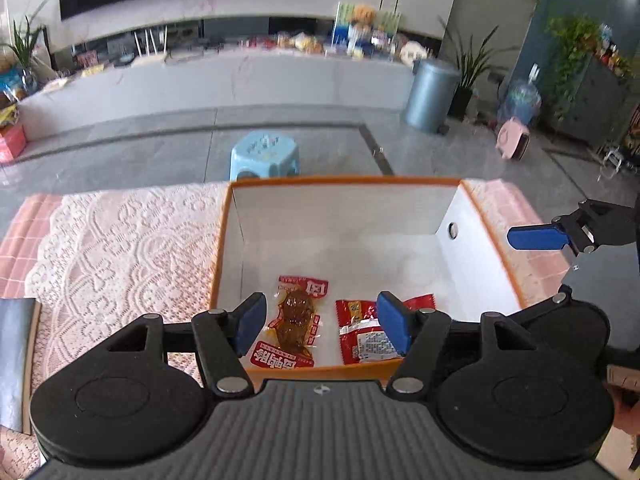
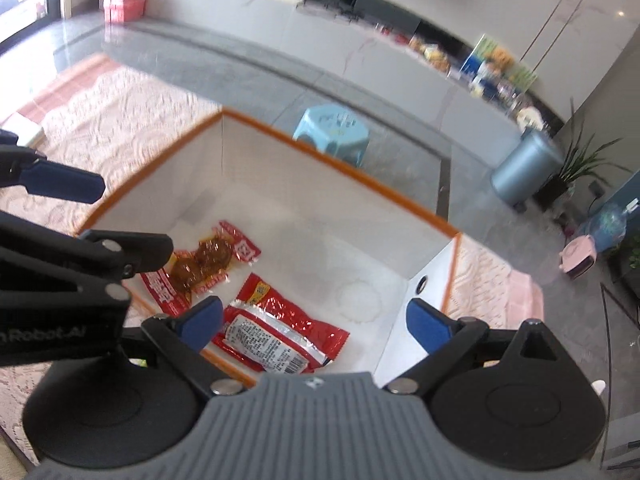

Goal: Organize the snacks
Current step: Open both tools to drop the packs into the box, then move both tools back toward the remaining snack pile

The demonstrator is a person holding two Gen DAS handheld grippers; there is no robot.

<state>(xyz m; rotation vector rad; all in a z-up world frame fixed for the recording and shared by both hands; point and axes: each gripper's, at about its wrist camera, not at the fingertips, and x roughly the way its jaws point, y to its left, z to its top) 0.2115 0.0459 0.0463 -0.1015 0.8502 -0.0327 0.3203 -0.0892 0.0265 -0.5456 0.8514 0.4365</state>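
Observation:
An orange-rimmed box (image 1: 224, 240) with white inner walls stands on the lace-covered table; the right wrist view shows the same box (image 2: 360, 184). Two snack packs lie flat on its floor: a clear-and-red pack with brown meat (image 1: 294, 322) (image 2: 208, 264) and a red foil pack with a white label (image 1: 360, 332) (image 2: 276, 332). My left gripper (image 1: 322, 326) hovers above the near edge of the box, open, nothing between its blue pads. My right gripper (image 2: 316, 324) hangs above the red foil pack, open and empty. Its blue fingertip (image 1: 536, 237) shows at the right of the left wrist view.
A pink lace cloth (image 1: 120, 248) covers the table around the box. A dark flat object (image 1: 14, 360) lies at the table's left edge. Beyond the table stand a light-blue stool (image 1: 264, 154), a grey bin (image 1: 432, 96) and a long white counter (image 1: 224, 80) with goods.

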